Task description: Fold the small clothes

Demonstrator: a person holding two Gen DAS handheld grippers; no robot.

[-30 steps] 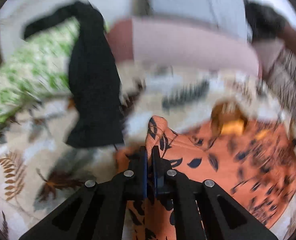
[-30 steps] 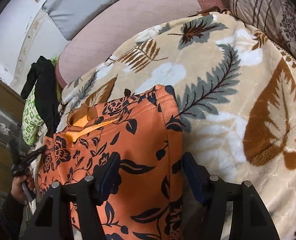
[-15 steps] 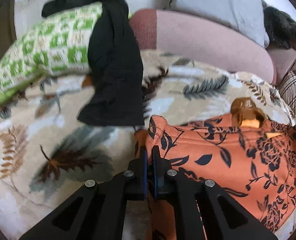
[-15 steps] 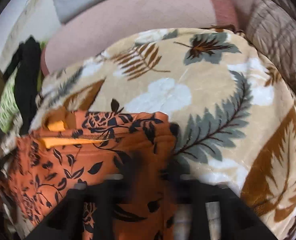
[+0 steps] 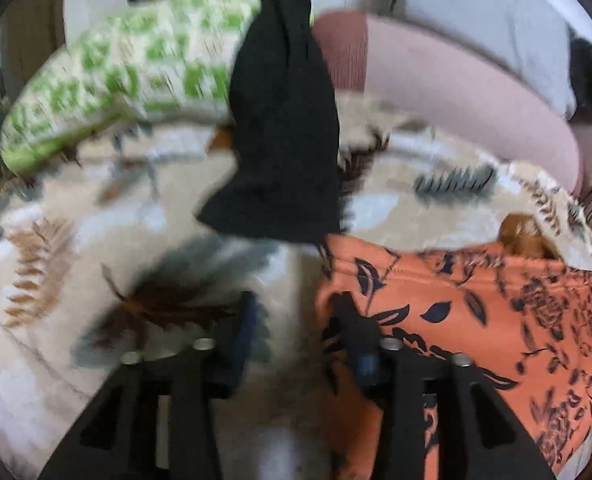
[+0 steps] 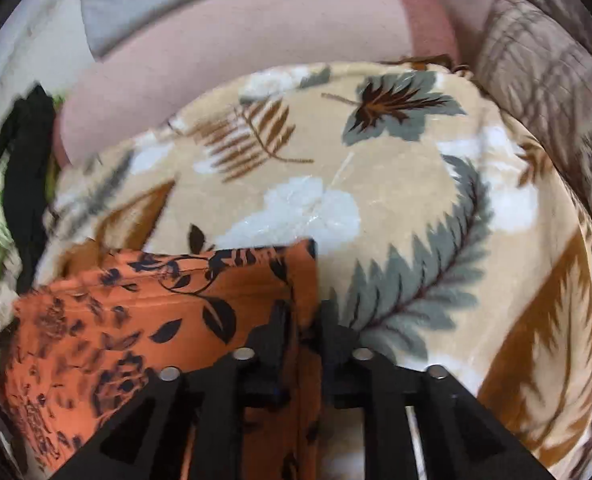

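The orange garment point(image 5: 476, 320), printed with black leaves and flowers, lies flat on a beige leaf-patterned blanket point(image 5: 75, 240) spread over a bed. In the left wrist view it fills the lower right; its near left corner sits beside the right finger of the left gripper point(image 5: 296, 336). That gripper's 2 black fingers stand apart and its jaws are opening; between them only blanket shows, so the cloth is released, though the right finger overlaps the garment's edge and the blur hides whether they touch.

In the right wrist view the garment point(image 6: 155, 320) lies lower left with a squared, folded-looking top right corner. The right gripper point(image 6: 304, 316) straddles the garment's right edge: a narrow strip of orange fabric runs up between its 2 fingers. Its jaws are opening, and a thin gap shows beside the cloth, so I read it as let go rather than clenched, though the blur makes this uncertain.

A black garment point(image 5: 283, 128) drapes over a green-and-white patterned pillow point(image 5: 115, 76) and down onto the blanket, its lower hem just beyond the orange garment's far left corner. A long pink bolster point(image 5: 456, 92) lies along the blanket's far edge, with a grey pillow point(image 5: 476, 12) behind it. A brown striped cushion point(image 6: 556, 92) sits at the far right of the right wrist view
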